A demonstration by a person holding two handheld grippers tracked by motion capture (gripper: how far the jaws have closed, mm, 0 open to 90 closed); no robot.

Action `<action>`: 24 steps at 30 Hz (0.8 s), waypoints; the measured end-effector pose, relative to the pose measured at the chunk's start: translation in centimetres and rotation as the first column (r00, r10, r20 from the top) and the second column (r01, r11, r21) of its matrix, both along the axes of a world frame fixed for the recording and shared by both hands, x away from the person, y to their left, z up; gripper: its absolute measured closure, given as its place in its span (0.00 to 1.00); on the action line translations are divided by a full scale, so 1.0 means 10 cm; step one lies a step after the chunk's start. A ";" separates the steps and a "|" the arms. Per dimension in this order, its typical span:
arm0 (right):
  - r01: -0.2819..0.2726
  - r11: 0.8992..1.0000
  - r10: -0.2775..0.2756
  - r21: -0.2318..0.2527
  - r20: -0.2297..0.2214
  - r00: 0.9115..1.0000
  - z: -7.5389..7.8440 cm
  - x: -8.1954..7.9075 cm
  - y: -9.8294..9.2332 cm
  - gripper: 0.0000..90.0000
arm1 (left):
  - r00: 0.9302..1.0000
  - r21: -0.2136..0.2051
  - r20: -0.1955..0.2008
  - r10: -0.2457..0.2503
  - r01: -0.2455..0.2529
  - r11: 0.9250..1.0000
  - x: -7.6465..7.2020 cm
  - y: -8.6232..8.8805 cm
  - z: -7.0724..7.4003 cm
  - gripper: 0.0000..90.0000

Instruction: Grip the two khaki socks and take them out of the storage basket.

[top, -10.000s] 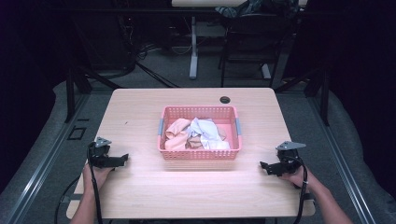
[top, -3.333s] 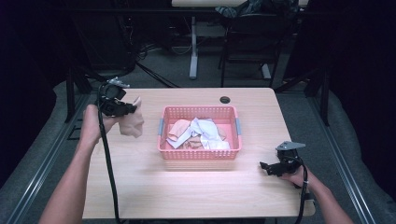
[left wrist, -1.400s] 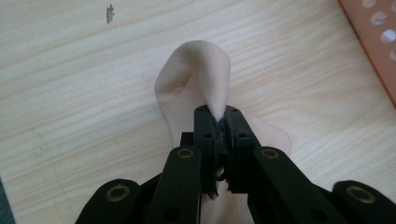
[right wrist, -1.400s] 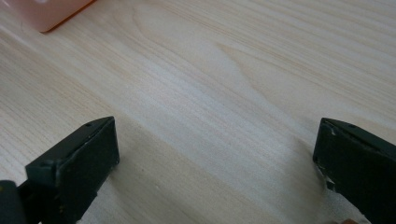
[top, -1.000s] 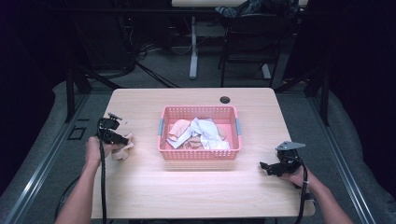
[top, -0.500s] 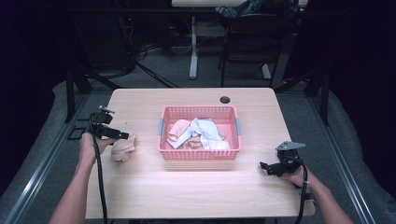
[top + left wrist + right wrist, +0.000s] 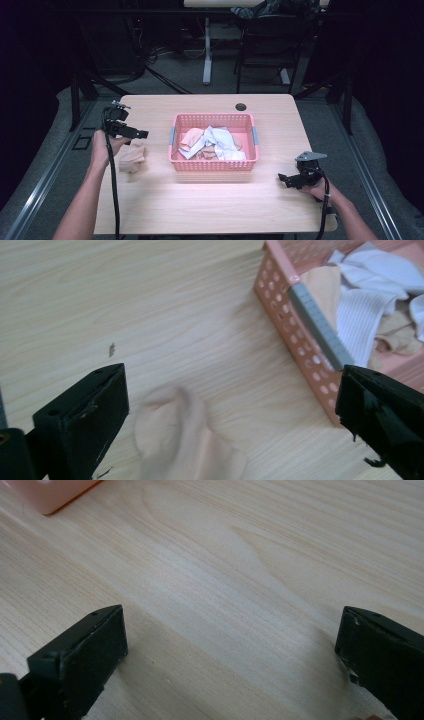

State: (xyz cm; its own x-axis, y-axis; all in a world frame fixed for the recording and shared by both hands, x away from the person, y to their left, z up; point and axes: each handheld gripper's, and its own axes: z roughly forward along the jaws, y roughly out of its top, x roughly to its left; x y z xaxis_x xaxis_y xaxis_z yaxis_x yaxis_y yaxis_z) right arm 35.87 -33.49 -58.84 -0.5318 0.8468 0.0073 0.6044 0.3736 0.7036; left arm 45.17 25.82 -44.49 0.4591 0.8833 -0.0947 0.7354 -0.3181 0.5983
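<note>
A pink plastic basket (image 7: pixel 175 159) sits mid-table, holding several white, peach and tan cloths (image 7: pixel 212 142). One peach cloth (image 7: pixel 131 157) lies on the wood left of the basket; in the left gripper view this peach cloth (image 7: pixel 187 445) rests loose below the jaws, with the basket (image 7: pixel 300 347) at upper right. My left gripper (image 7: pixel 141 134) hovers just above that cloth, open and holding nothing. My right gripper (image 7: pixel 283 178) rests low near the table's right front, open over bare wood (image 7: pixel 225 580).
A small black round grommet (image 7: pixel 241 106) sits near the table's far edge. Dark frame posts, cables and a chair stand beyond the table. A corner of the basket (image 7: pixel 50 495) shows at the top left of the right gripper view.
My left gripper lifted a peach cloth out of the basket, carried it left and down to the table, and let it go. The right gripper stayed put.
</note>
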 end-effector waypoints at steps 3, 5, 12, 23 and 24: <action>-0.001 1.000 0.001 -0.001 -0.002 1.000 0.00 0.00 0.00 0.00 | 1.000 0.014 0.011 -0.021 0.021 1.000 0.02 -0.13 0.07 0.00; 0.002 1.000 -0.002 -0.004 0.001 1.000 0.00 0.00 0.00 0.00 | 0.999 0.011 0.019 -0.041 0.040 0.999 0.04 -0.21 0.11 0.00; 0.003 1.000 -0.003 -0.006 0.002 1.000 0.00 0.00 0.00 0.00 | 0.994 0.010 0.048 -0.102 0.102 0.995 0.08 -0.56 0.20 0.00; 0.001 1.000 -0.001 -0.006 0.003 1.000 0.00 0.00 0.00 0.00 | 0.981 0.025 0.055 -0.187 0.186 0.982 0.18 -1.13 0.15 0.07; 0.000 1.000 0.000 -0.006 0.003 1.000 0.00 0.00 0.00 0.00 | 0.980 0.023 0.057 -0.189 0.188 0.982 0.20 -1.18 0.13 0.08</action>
State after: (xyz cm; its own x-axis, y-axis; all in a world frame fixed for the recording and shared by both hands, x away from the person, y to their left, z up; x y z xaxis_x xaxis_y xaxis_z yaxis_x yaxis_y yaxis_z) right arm 35.87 -33.48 -58.83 -0.5316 0.8470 0.0009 0.6026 0.3775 0.7031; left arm 47.12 14.07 -43.21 0.6221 0.7815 -0.0484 0.6252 -0.4586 0.6315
